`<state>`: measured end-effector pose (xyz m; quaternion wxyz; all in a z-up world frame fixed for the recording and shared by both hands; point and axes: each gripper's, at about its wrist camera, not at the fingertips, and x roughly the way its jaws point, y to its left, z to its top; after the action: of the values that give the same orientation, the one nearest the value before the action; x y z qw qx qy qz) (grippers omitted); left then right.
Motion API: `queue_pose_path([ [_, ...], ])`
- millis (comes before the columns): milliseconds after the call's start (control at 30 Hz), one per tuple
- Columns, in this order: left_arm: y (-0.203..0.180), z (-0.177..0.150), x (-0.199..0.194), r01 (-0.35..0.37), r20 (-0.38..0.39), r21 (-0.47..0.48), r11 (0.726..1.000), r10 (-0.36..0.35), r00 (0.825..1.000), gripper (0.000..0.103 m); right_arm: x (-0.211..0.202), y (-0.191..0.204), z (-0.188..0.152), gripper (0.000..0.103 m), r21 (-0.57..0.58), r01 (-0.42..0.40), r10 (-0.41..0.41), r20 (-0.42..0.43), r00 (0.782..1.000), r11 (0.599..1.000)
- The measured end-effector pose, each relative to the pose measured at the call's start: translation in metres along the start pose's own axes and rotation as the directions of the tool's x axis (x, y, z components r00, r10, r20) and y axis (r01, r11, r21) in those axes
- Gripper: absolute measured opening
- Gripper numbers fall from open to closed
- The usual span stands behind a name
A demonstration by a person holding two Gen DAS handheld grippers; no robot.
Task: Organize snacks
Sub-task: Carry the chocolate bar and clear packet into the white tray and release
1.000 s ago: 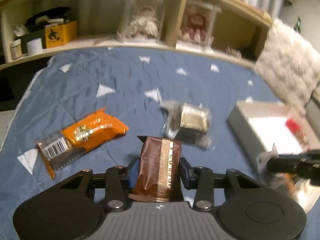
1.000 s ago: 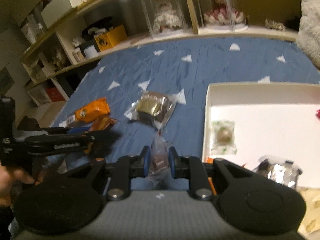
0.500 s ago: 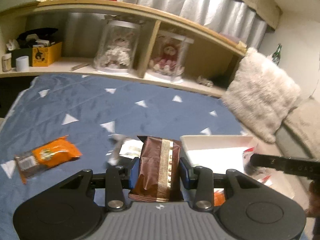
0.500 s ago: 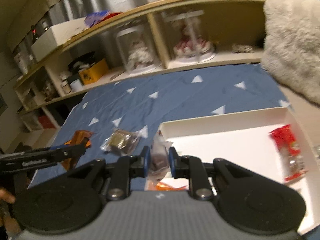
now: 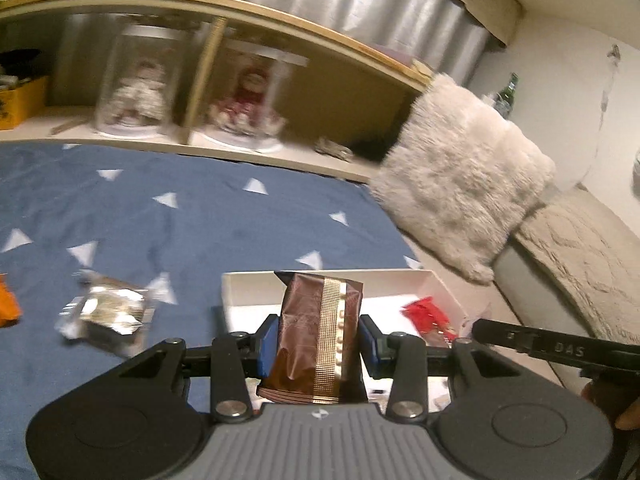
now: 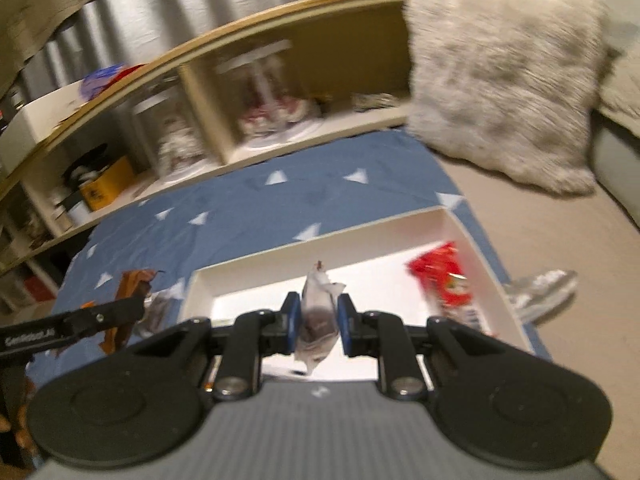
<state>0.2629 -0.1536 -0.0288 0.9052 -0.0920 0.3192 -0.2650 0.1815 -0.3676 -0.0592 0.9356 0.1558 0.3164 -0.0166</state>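
Left gripper [image 5: 318,340]: pinching a brown pack [image 5: 318,328] between blue pads [image 5: 267,340], holding it upright, gold stripe facing the camera.
Brown pack: sitting in the air in front of the white tray [image 5: 248,284], covering part of its near side.
Right gripper [image 6: 318,318]: squeezing a clear pack [image 6: 318,316] with something dark inside, top end crumpled and pointing up.
Clear pack: hanging over the tray [image 6: 280,252] floor, not touching it as far as visible.
Tray: lying on the blue blanket [image 5: 180,224] with white triangles, near its right edge; in the right view also showing a bit of something green at the near left corner, too hidden to name.
Red pack [image 6: 444,280]: lying inside the tray, at its right side, close to the wall; in the left view showing as red pack [image 5: 428,316] behind the gripper bar.
Silver pack [image 5: 106,312]: lying on the blanket, left of the tray, blurred.
Orange pack [image 5: 7,304]: showing only a corner at the left border.
Other silver wrapper [image 6: 540,288]: lying outside the tray, just beside its right wall.
Pillow [image 5: 464,184]: leaning beyond the tray, fluffy, pale.
Shelf [image 5: 240,40]: standing behind the blanket, holding two clear domes with dolls, blurred.
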Motion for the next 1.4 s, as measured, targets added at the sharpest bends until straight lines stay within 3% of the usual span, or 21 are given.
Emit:
queue_pose_path([
  [367,-0.022,0.004,0.068,-0.027,-0.078,0.014,1.0,0.028,0.997,0.043,0.017,-0.036,-0.004,0.024,0.005,0.093,-0.093,-0.077,0.993,0.996],
  [533,-0.013,0.007,0.088,-0.075,-0.09,0.005,0.997,0.075,0.993,0.043,0.031,-0.041,-0.009,0.026,0.024,0.066,-0.063,-0.113,0.992,0.998],
  [667,-0.005,0.011,0.098,-0.124,-0.085,0.024,0.992,0.126,0.988,0.05,0.035,-0.041,-0.01,0.045,0.014,0.105,-0.103,-0.109,0.989,0.994],
  [733,-0.002,0.012,0.101,-0.141,-0.096,0.024,0.99,0.143,0.985,0.069,0.034,-0.044,-0.01,0.045,0.021,0.106,-0.103,-0.113,0.988,0.994],
  [967,0.003,0.009,0.1,-0.153,-0.129,0.038,0.988,0.156,0.979,0.076,0.036,-0.048,-0.009,0.047,0.025,0.114,-0.11,-0.134,0.985,0.993],
  [1033,0.002,0.009,0.098,-0.153,-0.138,0.045,0.987,0.157,0.978,0.078,0.034,-0.046,-0.008,0.052,0.015,0.12,-0.117,-0.135,0.984,0.993],
  [1100,0.0,0.008,0.096,-0.151,-0.148,0.054,0.987,0.158,0.976,0.08,0.033,-0.044,-0.008,0.064,-0.005,0.13,-0.13,-0.138,0.982,0.991],
  [1400,-0.005,0.004,0.077,-0.154,-0.166,0.071,0.985,0.164,0.972,0.086,0.023,-0.031,-0.01,0.083,-0.071,0.177,-0.186,-0.147,0.971,0.982],
])
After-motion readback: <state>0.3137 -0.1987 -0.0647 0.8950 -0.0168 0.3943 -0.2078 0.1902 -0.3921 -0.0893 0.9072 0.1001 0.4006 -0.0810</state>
